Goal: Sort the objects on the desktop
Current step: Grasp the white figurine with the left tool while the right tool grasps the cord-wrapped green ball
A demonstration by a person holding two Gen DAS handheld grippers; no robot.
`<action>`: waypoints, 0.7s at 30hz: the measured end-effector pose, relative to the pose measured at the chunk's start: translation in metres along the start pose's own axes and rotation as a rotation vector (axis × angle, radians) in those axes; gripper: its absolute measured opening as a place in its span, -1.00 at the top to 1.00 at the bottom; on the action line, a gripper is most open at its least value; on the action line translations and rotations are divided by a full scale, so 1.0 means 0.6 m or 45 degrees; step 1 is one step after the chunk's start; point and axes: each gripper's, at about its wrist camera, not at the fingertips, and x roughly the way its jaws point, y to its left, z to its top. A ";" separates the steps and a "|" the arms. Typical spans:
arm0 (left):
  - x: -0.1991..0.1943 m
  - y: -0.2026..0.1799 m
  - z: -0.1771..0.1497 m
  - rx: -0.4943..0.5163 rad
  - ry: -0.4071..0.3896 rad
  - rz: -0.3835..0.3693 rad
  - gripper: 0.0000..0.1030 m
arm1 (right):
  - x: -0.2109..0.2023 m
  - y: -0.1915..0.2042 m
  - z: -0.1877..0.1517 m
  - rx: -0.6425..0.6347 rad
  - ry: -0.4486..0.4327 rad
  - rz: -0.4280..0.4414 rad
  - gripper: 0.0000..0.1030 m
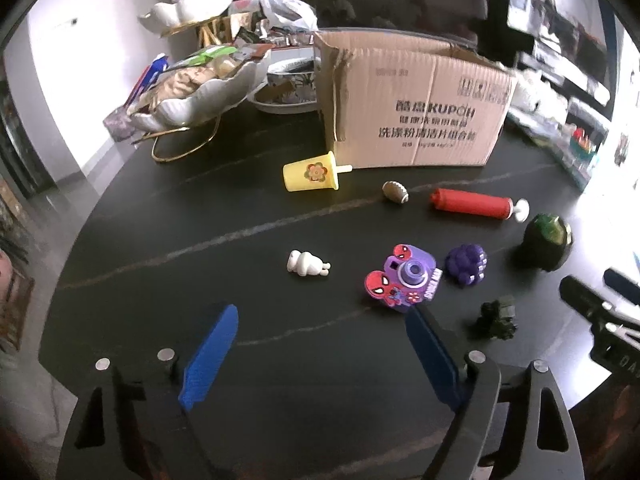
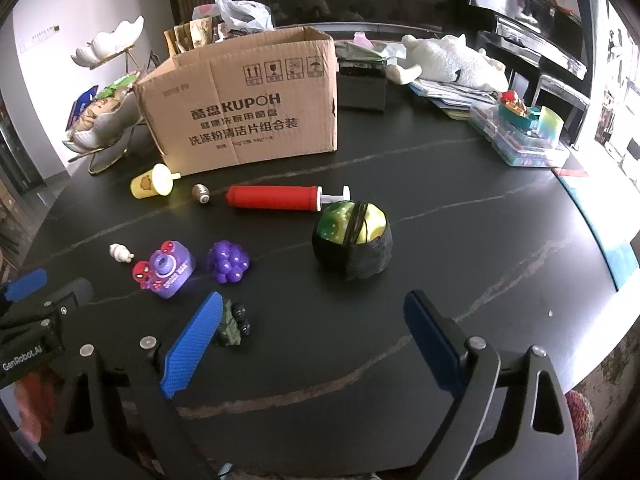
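Dark tabletop (image 2: 440,208), toys before the cardboard box (image 2: 248,104). Both grippers, left gripper (image 1: 320,344) and right gripper (image 2: 316,336), hovered wide-fingered and empty; first pick probably pending.

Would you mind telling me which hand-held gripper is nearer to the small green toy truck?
Right. The right hand-held gripper has its left finger just beside the green toy truck. The left hand-held gripper sits further off, with the truck beyond its right finger.
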 end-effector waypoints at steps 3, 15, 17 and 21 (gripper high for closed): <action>0.015 -0.002 0.006 0.006 0.001 0.003 -0.52 | 0.010 0.003 0.005 -0.020 0.013 -0.007 -0.70; 0.051 0.024 0.026 -0.084 0.009 -0.027 -0.20 | 0.034 0.006 0.026 -0.014 0.026 -0.008 -0.60; 0.054 0.032 0.028 -0.108 0.009 -0.037 -0.20 | 0.040 0.005 0.028 -0.015 0.031 -0.003 -0.59; 0.064 0.036 0.032 -0.106 0.012 -0.037 -0.20 | 0.055 0.003 0.032 -0.019 0.044 -0.024 -0.59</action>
